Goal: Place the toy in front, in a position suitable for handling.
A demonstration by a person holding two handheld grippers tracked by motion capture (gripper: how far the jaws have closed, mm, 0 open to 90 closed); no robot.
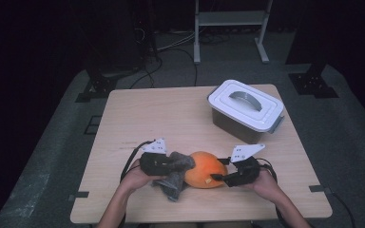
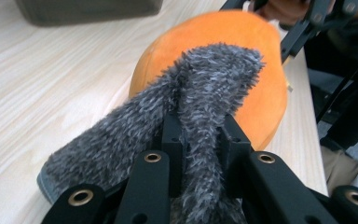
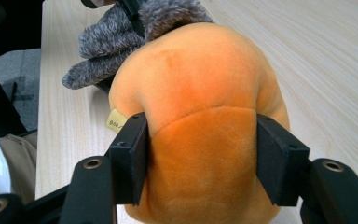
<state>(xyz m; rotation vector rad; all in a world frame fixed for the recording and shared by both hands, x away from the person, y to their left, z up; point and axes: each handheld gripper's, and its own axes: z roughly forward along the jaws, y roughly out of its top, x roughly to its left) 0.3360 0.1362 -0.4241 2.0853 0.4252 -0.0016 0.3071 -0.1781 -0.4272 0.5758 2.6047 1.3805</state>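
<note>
The left hand-held gripper (image 2: 198,135) clamped the grey fuzzy cloth (image 2: 205,88) against the orange plush toy (image 3: 200,116); the right hand-held gripper (image 3: 200,158) squeezed the toy's other end.

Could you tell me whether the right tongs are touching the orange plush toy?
Touching: the right gripper view shows the right tongs pressing both sides of the orange plush toy.
</note>
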